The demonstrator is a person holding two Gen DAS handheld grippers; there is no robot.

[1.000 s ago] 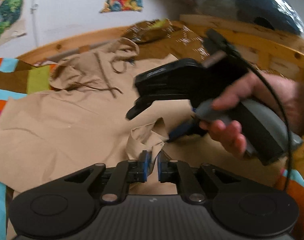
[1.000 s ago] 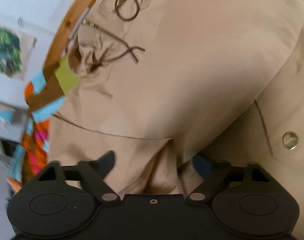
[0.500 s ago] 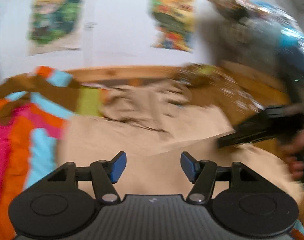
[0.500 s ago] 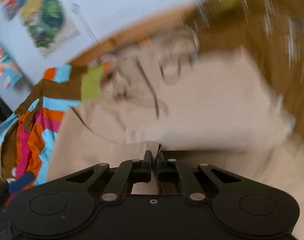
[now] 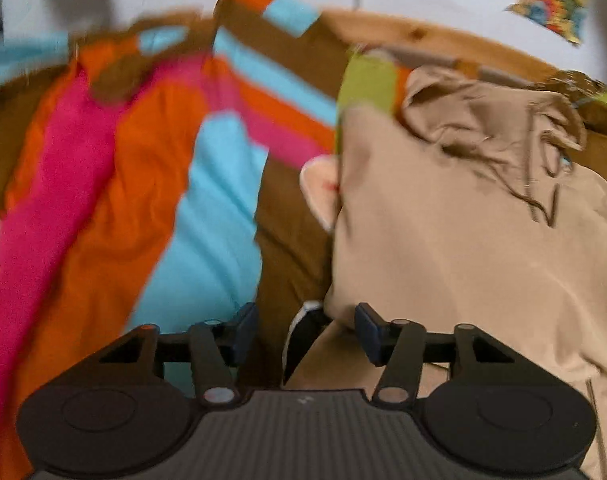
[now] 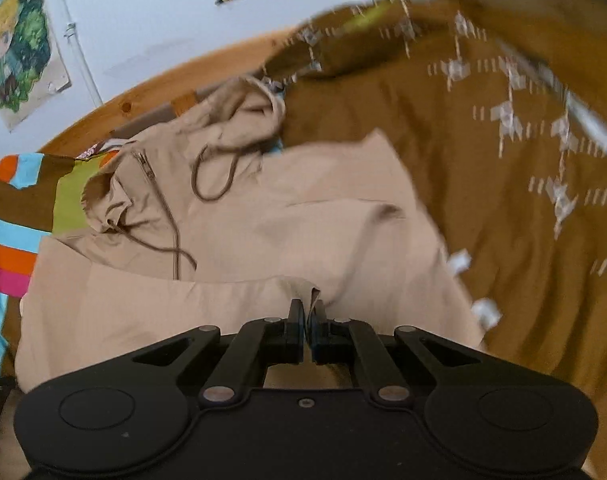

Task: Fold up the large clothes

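A large beige hooded jacket point(image 6: 231, 248) with a brown zip and drawcord lies spread on the bed. In the left wrist view the same jacket point(image 5: 463, 240) fills the right half, its left edge running down towards my fingers. My left gripper point(image 5: 305, 328) is open over that edge, with brown cover and a dark-and-white piece of cloth between its blue pads and nothing gripped. My right gripper point(image 6: 307, 320) is shut on a pinched fold of the jacket near its lower middle.
A striped bed cover point(image 5: 151, 184) in pink, orange, blue and brown lies left of the jacket. A brown patterned blanket point(image 6: 523, 160) covers the right side. A wooden bed frame point(image 6: 143, 100) runs along the back below a white wall with posters point(image 6: 19, 48).
My left gripper let go of the jacket fold, opened and swung left to the jacket's edge. My right gripper went from open to shut on a fold and drew back.
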